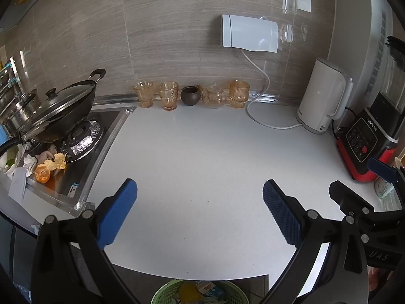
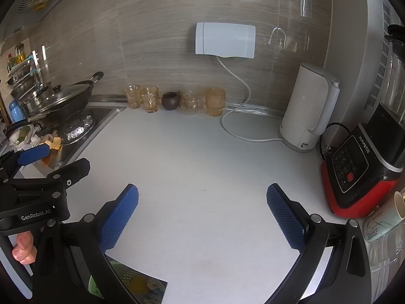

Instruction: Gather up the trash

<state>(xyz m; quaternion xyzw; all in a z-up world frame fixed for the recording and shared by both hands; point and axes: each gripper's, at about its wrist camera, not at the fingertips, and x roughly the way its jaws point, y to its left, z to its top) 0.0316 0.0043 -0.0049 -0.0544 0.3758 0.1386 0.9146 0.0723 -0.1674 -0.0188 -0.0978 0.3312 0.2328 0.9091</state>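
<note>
- While scraps of trash [image 1: 49, 166], among them orange peel, yellowish pieces and crumpled white paper, lie on the front edge of the stove [image 1: 76, 174], a green basket [image 1: 164, 292] already holding wrappers sits below the counter's near edge.
- Both grippers hover over the bare white countertop [image 1: 202, 157], well apart from the scraps: the left gripper [image 1: 200, 195] has its blue pads spread wide and grasps nothing, and the right gripper [image 2: 202, 198] is likewise released and empty-handed.
- A person's fingers [image 2: 22, 249] show at the handle of the left tool in the right wrist view.
- On the stove stands a lidded black wok [image 1: 60, 106] over a foil-lined burner [image 1: 86, 136].
- Along the wall stand amber glasses [image 1: 168, 95], a dark small pot [image 1: 189, 96] and a glass teapot [image 1: 215, 97].
- Farther right are a white kettle [image 1: 324, 98] and a red-based blender [image 1: 367, 141].
</note>
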